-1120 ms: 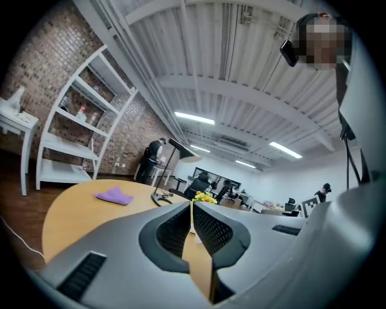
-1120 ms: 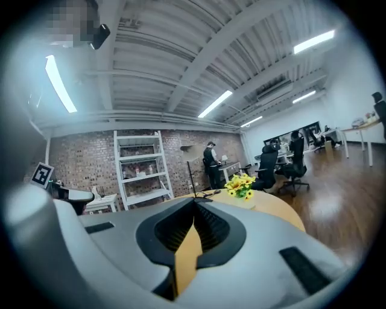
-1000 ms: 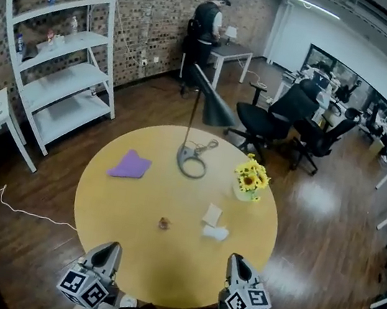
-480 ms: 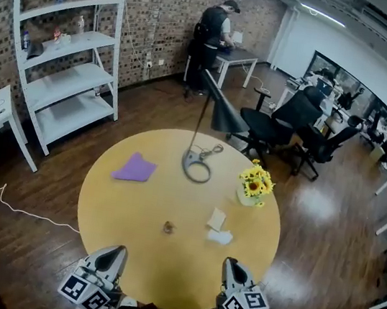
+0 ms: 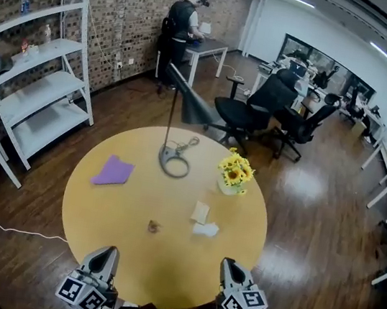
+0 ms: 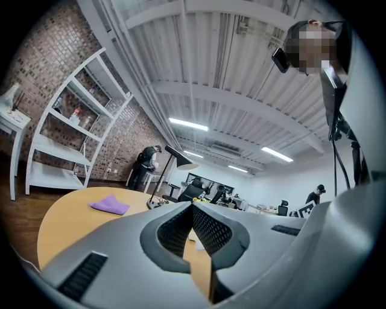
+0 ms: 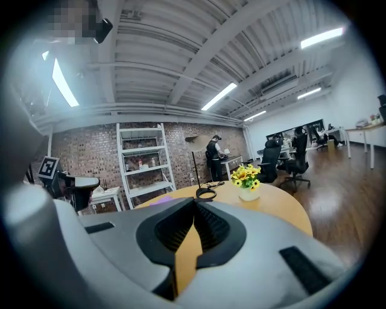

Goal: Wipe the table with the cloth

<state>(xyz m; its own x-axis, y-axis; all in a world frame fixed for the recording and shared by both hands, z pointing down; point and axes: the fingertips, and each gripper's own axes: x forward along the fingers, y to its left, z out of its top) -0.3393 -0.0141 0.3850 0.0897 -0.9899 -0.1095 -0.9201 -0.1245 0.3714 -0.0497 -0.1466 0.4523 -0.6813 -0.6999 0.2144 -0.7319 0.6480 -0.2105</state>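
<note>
A purple cloth (image 5: 112, 171) lies flat on the left part of the round yellow table (image 5: 101, 230); the left gripper view also shows the cloth (image 6: 109, 205), and a sliver of it shows in the right gripper view (image 7: 160, 200). My left gripper (image 5: 108, 254) hovers over the table's near edge, jaws shut and empty. The right gripper (image 5: 227, 267) hangs level with it on the right, also shut with nothing held. Both grippers are far from the cloth.
On the table stand a black desk lamp (image 5: 172, 160), a vase of yellow flowers (image 5: 233, 172), white crumpled paper (image 5: 205, 228), a small card (image 5: 200, 212) and a small brown scrap (image 5: 153, 227). White shelves (image 5: 37, 82) stand left; office chairs (image 5: 248, 108) and a person (image 5: 179, 28) lie beyond.
The head view has swung, so the table and its objects sit further left in the picture. Both grippers keep their place at the near edge, still shut.
</note>
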